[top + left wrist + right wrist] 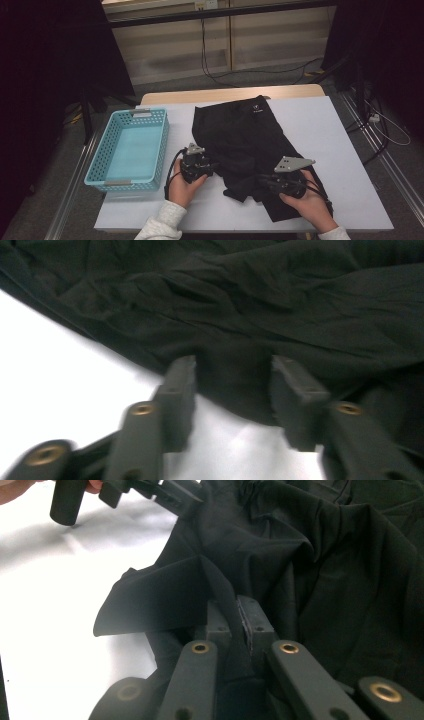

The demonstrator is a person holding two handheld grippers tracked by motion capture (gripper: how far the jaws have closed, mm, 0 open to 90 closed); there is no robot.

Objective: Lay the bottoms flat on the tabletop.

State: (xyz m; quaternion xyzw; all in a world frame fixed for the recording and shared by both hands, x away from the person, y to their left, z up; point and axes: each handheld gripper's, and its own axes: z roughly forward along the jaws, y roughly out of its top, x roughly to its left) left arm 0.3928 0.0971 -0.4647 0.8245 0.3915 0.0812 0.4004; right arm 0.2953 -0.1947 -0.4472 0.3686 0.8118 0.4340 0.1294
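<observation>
Carefully: right tool (239, 617) clamps the black garment (250, 140); left tool (232, 377), half-wide astride its edge beside the basket (131, 150), should bite deeper.

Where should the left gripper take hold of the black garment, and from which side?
Probably at the black garment's left hem edge, coming in level from the white table side. In the left gripper view a fold of that edge already sits between the left gripper's jaws, while the right gripper pinches the cloth farther along.
</observation>
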